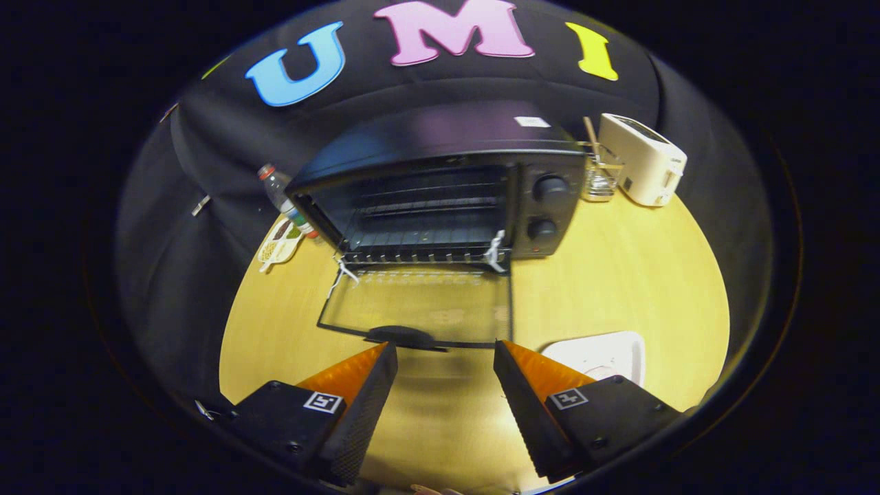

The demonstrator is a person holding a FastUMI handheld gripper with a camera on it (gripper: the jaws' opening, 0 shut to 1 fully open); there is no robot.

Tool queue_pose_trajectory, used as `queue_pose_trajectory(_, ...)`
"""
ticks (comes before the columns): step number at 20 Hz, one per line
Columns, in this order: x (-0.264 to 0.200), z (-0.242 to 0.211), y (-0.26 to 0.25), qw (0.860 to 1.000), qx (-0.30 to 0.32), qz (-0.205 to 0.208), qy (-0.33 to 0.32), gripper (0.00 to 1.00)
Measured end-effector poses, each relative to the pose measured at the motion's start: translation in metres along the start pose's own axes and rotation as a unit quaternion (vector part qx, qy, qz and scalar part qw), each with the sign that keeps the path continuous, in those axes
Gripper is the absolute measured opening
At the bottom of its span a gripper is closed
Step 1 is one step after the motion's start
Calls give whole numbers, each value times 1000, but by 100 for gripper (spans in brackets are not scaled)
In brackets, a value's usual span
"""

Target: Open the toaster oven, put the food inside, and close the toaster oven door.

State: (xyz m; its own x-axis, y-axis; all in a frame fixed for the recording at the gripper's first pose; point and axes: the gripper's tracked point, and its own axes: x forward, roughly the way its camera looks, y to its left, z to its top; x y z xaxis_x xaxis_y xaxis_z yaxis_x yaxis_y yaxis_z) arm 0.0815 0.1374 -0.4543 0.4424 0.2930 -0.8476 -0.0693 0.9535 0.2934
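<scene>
Gripper (445, 357) parted (nothing held) before open toaster oven (440, 185).

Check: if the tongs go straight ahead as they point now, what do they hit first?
The open tongs hold nothing and point at the lowered glass door of the black toaster oven. Its dark handle, just ahead of the fingertips, would likely be met first, though depth and height are unclear.
</scene>
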Motion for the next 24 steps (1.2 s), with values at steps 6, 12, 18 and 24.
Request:
queue_pose_trajectory(6,-38,-6,-155,997,5,-62,39,95)
queue_pose_trajectory(12,-7,-63,-222,988,20,-58,142,90)
queue_pose_trajectory(18,26,-83,-239,981,8,-57,184,83)
queue_pose_trajectory(24,39,-88,-242,978,20,-59,198,71)
